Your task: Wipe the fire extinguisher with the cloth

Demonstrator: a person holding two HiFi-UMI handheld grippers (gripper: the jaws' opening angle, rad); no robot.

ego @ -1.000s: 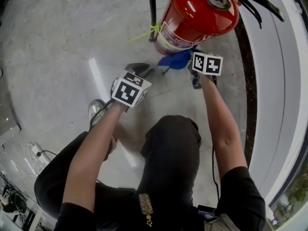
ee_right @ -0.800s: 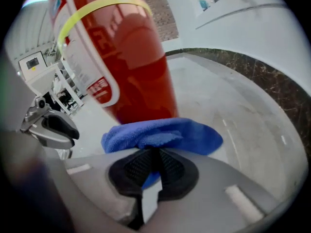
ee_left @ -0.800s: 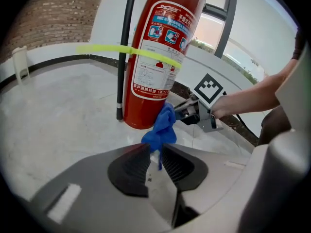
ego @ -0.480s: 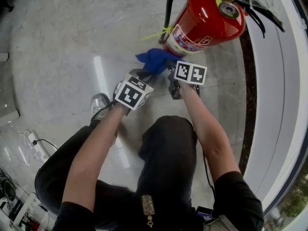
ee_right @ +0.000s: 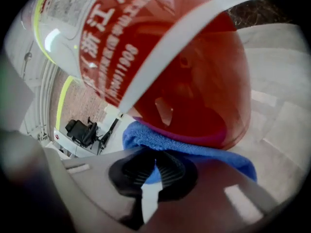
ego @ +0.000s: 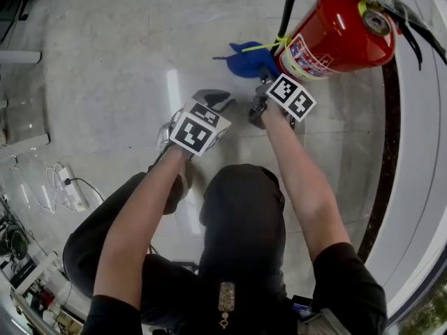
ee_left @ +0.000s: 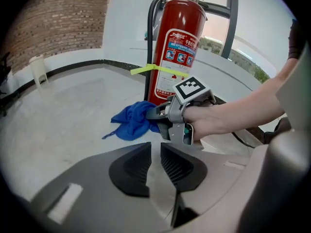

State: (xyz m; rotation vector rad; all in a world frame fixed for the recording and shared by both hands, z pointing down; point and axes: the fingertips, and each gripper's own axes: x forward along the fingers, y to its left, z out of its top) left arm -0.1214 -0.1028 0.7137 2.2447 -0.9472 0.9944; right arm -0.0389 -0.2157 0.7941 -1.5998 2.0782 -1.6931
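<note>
Right gripper [ee_right: 154,168] tips buried in cloth [ee_right: 204,149]; extinguisher [ego: 335,37] cropped.

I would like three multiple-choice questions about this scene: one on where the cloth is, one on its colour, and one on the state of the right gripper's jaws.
1. Where is the cloth?
A. Against the lower part of the fire extinguisher
B. On the person's knee
C. Draped over the hose

2. What colour is the cloth?
A. White
B. Green
C. Blue

3. How do the jaws of the right gripper stand?
A. Wide apart and empty
B. Shut on the cloth
C. Shut on the yellow strap

Answers: 1 A, the right gripper view shows it pressed against the red cylinder's base. 2 C, it is blue in every view. 3 B, blue fabric is pinched between them.
</note>
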